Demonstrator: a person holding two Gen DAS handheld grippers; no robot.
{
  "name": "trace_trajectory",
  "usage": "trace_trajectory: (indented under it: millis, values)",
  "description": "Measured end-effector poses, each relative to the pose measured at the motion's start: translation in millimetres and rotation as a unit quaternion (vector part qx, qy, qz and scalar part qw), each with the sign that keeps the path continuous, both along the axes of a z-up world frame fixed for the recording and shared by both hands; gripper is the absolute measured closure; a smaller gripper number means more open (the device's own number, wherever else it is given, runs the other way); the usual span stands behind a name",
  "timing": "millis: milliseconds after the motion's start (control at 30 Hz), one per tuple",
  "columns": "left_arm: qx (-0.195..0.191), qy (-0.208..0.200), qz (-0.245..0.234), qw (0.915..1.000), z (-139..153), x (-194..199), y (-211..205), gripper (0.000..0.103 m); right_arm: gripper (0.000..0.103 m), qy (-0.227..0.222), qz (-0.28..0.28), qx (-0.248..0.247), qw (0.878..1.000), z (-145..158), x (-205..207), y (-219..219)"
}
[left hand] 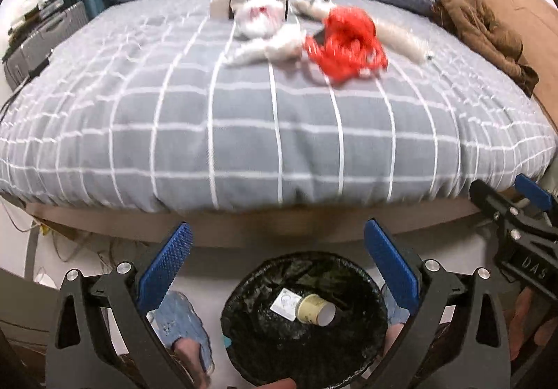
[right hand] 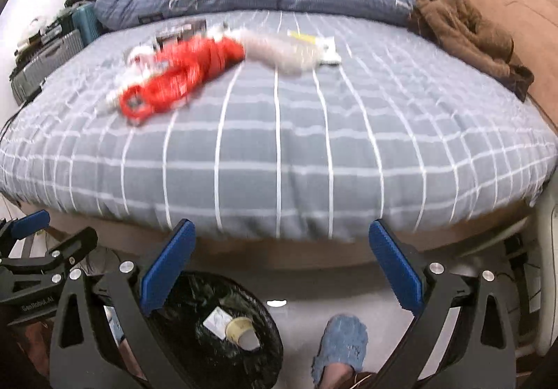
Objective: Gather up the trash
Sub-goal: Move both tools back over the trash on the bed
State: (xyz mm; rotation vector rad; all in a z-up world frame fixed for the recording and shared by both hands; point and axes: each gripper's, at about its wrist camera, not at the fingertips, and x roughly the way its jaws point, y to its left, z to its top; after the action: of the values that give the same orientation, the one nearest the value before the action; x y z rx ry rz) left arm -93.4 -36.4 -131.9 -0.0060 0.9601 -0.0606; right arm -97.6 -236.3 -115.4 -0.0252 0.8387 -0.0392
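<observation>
While both pairs of tongs hang over the floor at the foot of the bed, I note their state: left tongs [left hand: 277, 267] spread wide and empty, right tongs [right hand: 280, 267] likewise spread, nothing between the blue ribbed pads.

The round bin lined with a black plastic bag [left hand: 244, 336] stands on the floor just below me, between my slippered feet. It already holds a pale paper cup [left hand: 315, 309] lying on its side and touching a small white wrapper [left hand: 284, 303].

Remaining trash sits well apart, far up the grey checked bed cover [left hand: 244, 117]: a crumpled red plastic bag [left hand: 347, 40], white crumpled tissue or wrapping [left hand: 275, 49] beside it, and a clear-looking packet [right hand: 279, 50] further right. Blur hides finer detail.

Judgement: the bin is kept close to the bed edge so each drop is short. Next I would reach for the red bag, nearest the tongs.
</observation>
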Motion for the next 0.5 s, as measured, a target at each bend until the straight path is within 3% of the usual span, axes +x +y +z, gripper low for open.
trace_trajectory:
  millis: [433, 500]
  values:
    - [0.018, -0.054, 0.025, 0.9981, 49.4, 25.6, 17.2, 0.006, 0.007, -0.057, 0.012, 0.016, 0.998, 59.7, 34.6, 3.2]
    - [0.008, -0.057, 0.028, 0.9979, 57.9, 35.7, 21.9, 0.006, 0.008, -0.061, 0.016, 0.015, 0.998, 65.2, 42.4, 6.6]
